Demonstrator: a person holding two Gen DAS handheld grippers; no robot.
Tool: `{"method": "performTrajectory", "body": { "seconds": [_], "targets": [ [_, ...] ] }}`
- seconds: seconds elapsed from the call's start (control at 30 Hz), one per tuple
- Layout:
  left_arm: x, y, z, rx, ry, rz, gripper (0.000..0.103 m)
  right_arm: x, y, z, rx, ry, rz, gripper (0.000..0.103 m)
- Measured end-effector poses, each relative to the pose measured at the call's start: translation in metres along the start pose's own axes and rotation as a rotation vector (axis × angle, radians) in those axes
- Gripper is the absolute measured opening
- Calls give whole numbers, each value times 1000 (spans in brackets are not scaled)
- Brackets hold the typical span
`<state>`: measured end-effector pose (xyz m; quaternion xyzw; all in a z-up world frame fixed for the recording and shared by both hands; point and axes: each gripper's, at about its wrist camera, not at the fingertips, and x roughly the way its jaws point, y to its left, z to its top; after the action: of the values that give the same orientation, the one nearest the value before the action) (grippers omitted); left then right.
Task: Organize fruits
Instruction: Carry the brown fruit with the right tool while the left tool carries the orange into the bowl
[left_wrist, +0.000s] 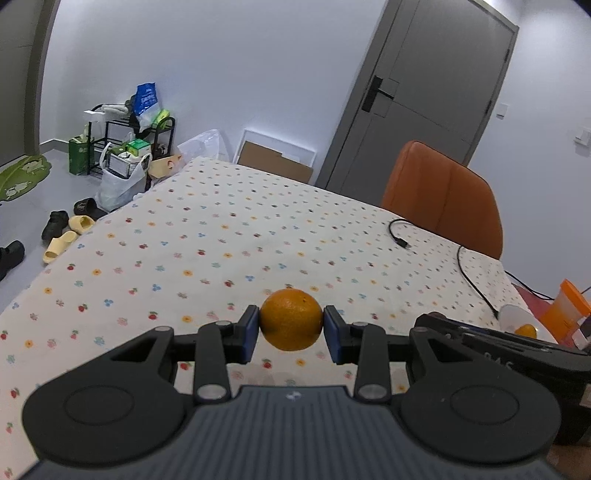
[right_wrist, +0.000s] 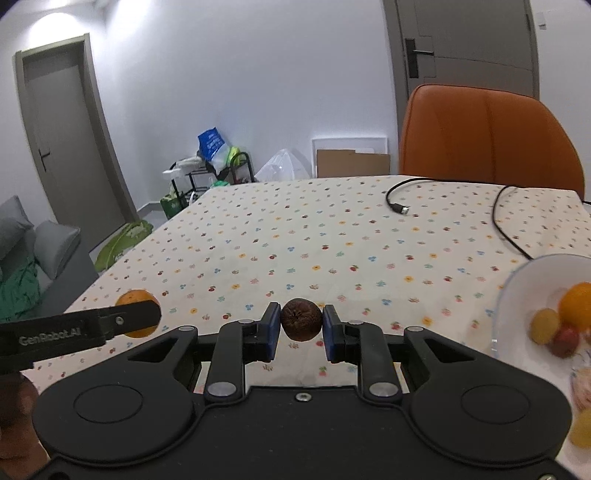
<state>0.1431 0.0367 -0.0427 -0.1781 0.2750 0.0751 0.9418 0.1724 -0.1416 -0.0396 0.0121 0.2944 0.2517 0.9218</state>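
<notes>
1. We find the left gripper (left_wrist: 291, 328) pinching an orange (left_wrist: 290, 319) between its blue pads, held above the tabletop (left_wrist: 221, 236) near its near edge.
2. We find the right gripper (right_wrist: 300, 326) clamped on a small wrinkled brown fruit (right_wrist: 300, 319), likewise held over the near edge.
3. We note a white bowl (right_wrist: 517, 280) at the right edge, holding an orange fruit and smaller yellow and red ones.
4. We record a black cable (right_wrist: 397, 206) lying toward the far right corner, and an orange chair (right_wrist: 487, 136) behind the far edge.
</notes>
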Motion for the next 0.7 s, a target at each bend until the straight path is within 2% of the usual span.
{"method": "performTrajectory", "body": {
  "seconds": [0.7],
  "targets": [
    [-4,-67,-17,95,9,-89,36,-66,-60,-15,89,-92,-88,22]
  ]
}}
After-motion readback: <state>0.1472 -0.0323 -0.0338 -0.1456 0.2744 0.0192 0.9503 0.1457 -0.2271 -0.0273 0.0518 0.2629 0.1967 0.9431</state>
